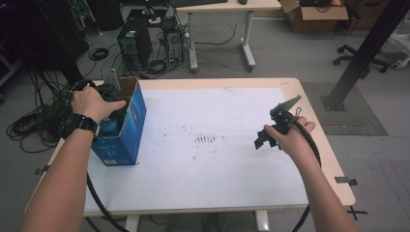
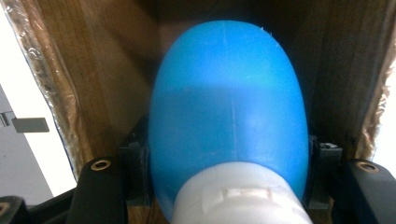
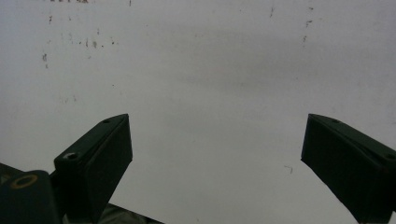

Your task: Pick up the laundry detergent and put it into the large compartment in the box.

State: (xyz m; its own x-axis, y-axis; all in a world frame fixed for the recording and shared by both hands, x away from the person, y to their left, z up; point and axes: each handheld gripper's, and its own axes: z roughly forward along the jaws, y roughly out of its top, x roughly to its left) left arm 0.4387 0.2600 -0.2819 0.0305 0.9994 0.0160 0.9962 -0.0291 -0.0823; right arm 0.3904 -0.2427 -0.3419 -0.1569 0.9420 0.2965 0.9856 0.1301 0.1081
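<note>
Hand-held gripper, left [image 2: 229, 177]: reaches down into the open top of the blue cardboard box [image 1: 126, 126]; jaws clamped on either side of the blue plastic bottle [image 2: 229, 116], just above its white cap [image 2: 240, 198]; pads pressing the bottle's shoulders; bottle inside the box, between the brown inner walls, cap end toward the camera.

Hand-held gripper, right [image 1: 265, 137]: held above the bare white worktop [image 1: 217, 169], well apart from the box; jaws spread wide, nothing between them.

Blue cardboard box: stands upright near the left edge of the worktop, top flaps open; nothing steadies it except the left hand [image 1: 91, 104] over its mouth.

Risks, judged from this state:
- grip sits on the curved, smooth shoulder of the bottle; the pads could slide toward the cap under load, and the bottle could drop back into the box;
- the fit between bottle and box walls looks close; a tilted pull could catch the bottle on a wall or flap and drag the box along;
- the box looks light and is unheld by the right hand-held gripper; a lift could raise or tip it toward the near worktop edge;
- a soft bottle wall could buckle under a tighter squeeze; whether the cap is sealed cannot be told;
- the cable [image 1: 96, 198] trailing under the left forearm could snag the worktop edge.
</note>
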